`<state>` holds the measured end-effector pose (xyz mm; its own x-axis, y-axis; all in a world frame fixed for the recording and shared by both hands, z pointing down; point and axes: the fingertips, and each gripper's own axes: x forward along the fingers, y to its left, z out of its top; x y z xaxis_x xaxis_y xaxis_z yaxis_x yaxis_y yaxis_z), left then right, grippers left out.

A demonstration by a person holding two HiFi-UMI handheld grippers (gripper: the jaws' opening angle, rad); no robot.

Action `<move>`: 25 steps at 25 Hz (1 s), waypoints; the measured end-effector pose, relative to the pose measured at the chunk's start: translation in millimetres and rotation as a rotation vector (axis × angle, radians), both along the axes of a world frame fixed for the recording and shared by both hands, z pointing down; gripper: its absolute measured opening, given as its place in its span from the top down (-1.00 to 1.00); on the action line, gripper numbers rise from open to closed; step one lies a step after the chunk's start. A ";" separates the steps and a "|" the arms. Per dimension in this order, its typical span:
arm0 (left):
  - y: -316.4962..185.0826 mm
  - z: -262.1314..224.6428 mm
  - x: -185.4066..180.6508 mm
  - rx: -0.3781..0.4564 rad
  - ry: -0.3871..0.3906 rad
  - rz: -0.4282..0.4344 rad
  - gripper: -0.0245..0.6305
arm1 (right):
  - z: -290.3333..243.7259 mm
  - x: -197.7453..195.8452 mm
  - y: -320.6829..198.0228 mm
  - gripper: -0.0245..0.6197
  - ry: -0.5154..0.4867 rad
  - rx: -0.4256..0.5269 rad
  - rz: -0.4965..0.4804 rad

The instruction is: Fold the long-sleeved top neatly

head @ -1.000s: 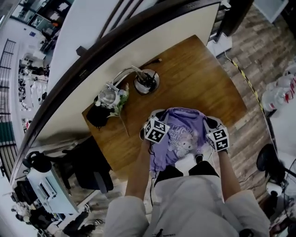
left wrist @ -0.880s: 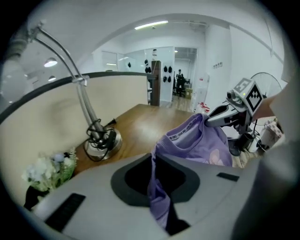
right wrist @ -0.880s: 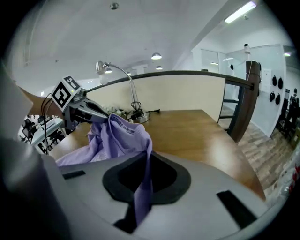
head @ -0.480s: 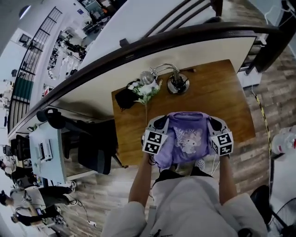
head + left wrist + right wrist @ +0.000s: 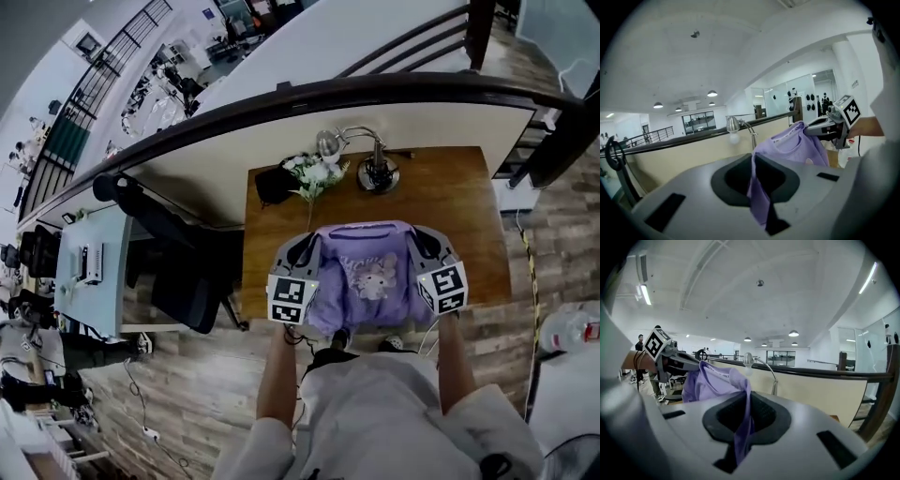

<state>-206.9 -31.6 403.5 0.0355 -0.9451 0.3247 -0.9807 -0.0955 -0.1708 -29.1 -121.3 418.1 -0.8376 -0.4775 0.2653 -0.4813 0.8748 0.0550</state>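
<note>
The lilac long-sleeved top [image 5: 367, 277], with a cartoon print on its front, hangs stretched between my two grippers above the near part of the wooden table [image 5: 450, 202]. My left gripper [image 5: 309, 246] is shut on the top's left shoulder, and the cloth [image 5: 757, 190] runs pinched between its jaws. At the other shoulder my right gripper [image 5: 418, 241] is shut on the fabric [image 5: 743, 425]. Each gripper view shows the other gripper across the garment: the right gripper [image 5: 808, 132] and the left gripper [image 5: 696, 364]. The top's lower part hangs toward the person's legs.
A desk lamp [image 5: 373, 167] stands at the table's far edge, with a vase of white flowers [image 5: 314, 173] and a dark object [image 5: 274, 185] at the far left corner. A dark railing [image 5: 375, 89] runs behind the table. An office chair [image 5: 192, 281] is at the left.
Both grippers have risen with the top, lifting it off the table and spreading it wider between them. The head view has shifted, so the table sits further back in the frame.
</note>
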 end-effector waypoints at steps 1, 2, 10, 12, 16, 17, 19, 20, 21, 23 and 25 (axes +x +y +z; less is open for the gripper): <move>6.3 -11.2 0.1 0.024 -0.005 -0.016 0.80 | -11.6 -1.2 3.7 0.84 -0.011 0.019 -0.014; 12.7 -22.8 0.7 0.046 -0.013 -0.029 0.81 | -23.1 -1.9 7.6 0.84 -0.022 0.038 -0.027; 49.7 -97.1 13.1 0.196 -0.093 -0.102 0.80 | -97.3 1.8 36.0 0.84 -0.136 0.147 -0.109; 54.2 -107.2 18.6 0.223 -0.096 -0.105 0.80 | -109.8 7.9 41.0 0.84 -0.141 0.177 -0.116; 64.2 -120.1 30.8 0.253 -0.091 -0.106 0.80 | -135.7 20.2 48.1 0.84 -0.152 0.239 -0.123; 67.2 -125.5 35.7 0.267 -0.089 -0.103 0.81 | -142.7 23.3 50.6 0.84 -0.156 0.257 -0.124; 75.6 -138.3 45.9 0.305 -0.082 -0.099 0.80 | -154.4 28.7 57.2 0.84 -0.160 0.294 -0.131; 80.4 -142.4 48.9 0.322 -0.080 -0.102 0.80 | -157.9 30.2 60.6 0.84 -0.155 0.312 -0.136; 84.3 -144.6 50.0 0.333 -0.084 -0.107 0.80 | -160.5 30.4 63.4 0.84 -0.148 0.331 -0.142; 90.8 -146.0 50.8 0.336 -0.104 -0.115 0.80 | -165.8 30.0 68.4 0.84 -0.141 0.361 -0.151; 102.3 -150.3 57.5 0.341 -0.118 -0.120 0.80 | -174.0 35.2 78.6 0.84 -0.160 0.379 -0.165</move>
